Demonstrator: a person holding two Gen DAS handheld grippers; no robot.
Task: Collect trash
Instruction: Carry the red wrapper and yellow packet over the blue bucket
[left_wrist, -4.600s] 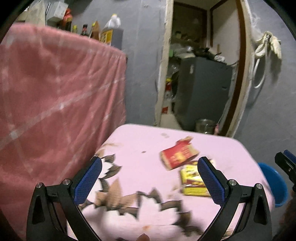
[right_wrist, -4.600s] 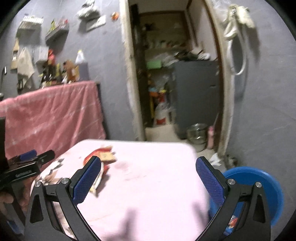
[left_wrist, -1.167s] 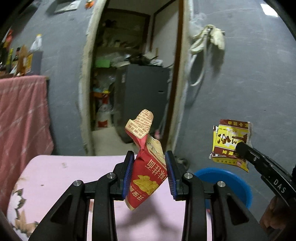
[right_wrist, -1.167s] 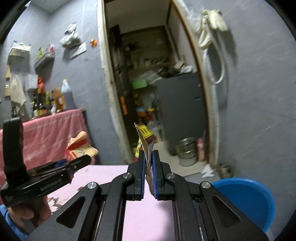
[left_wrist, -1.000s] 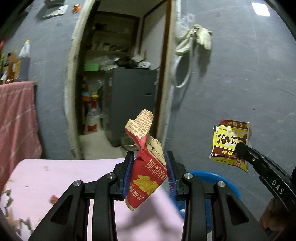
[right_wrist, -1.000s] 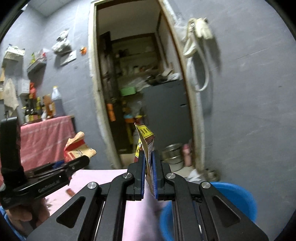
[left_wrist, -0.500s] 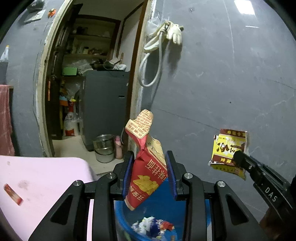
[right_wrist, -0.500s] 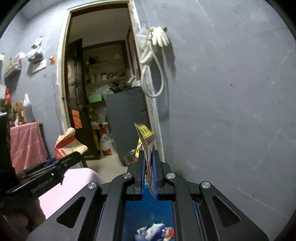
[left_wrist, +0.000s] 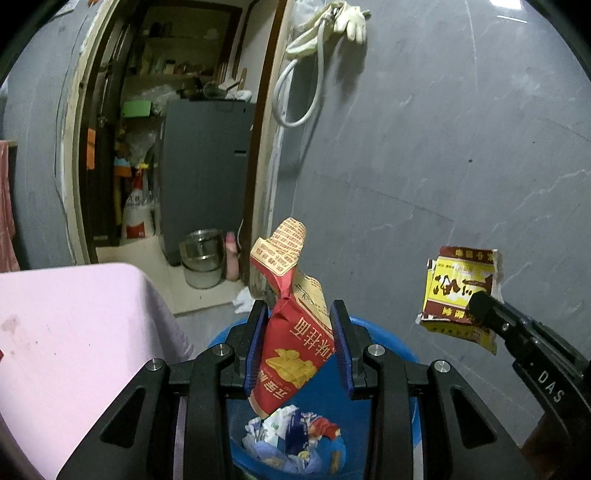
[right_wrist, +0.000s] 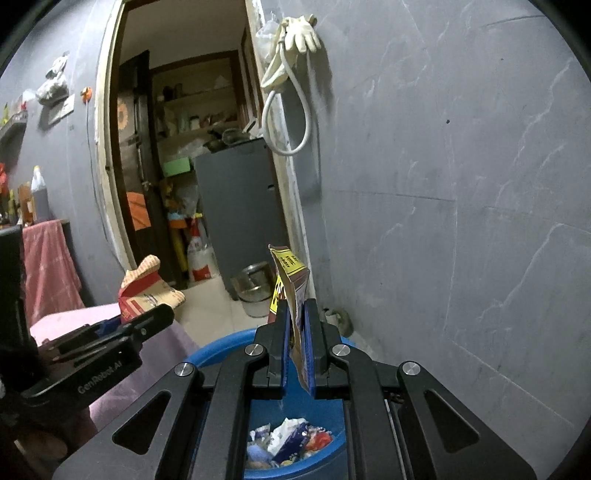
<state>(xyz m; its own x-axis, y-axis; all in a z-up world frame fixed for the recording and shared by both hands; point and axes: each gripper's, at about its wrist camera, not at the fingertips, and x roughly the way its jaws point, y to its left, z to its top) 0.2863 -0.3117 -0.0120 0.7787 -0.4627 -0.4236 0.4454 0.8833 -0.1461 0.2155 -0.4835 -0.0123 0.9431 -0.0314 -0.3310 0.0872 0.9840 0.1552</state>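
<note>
While the left gripper (left_wrist: 298, 341) clamps a crumpled red packet (left_wrist: 293, 334) between its fingers, a blue bin (left_wrist: 388, 345) of trash sits at six o'clock below it. From the right wrist, the right gripper (right_wrist: 298, 341) pinches a yellow wrapper (right_wrist: 291, 284) flat, the bin (right_wrist: 218, 349) again at six o'clock, the pink counter (right_wrist: 66, 319) at nine.

Red wrapper (left_wrist: 291, 343), blue bin (left_wrist: 388, 345)

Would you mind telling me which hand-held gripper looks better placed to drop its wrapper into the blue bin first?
Probably the left hand-held gripper: its red wrapper hangs directly above the litter in the blue bin. The right one's yellow wrapper appears nearer the rim.
</note>
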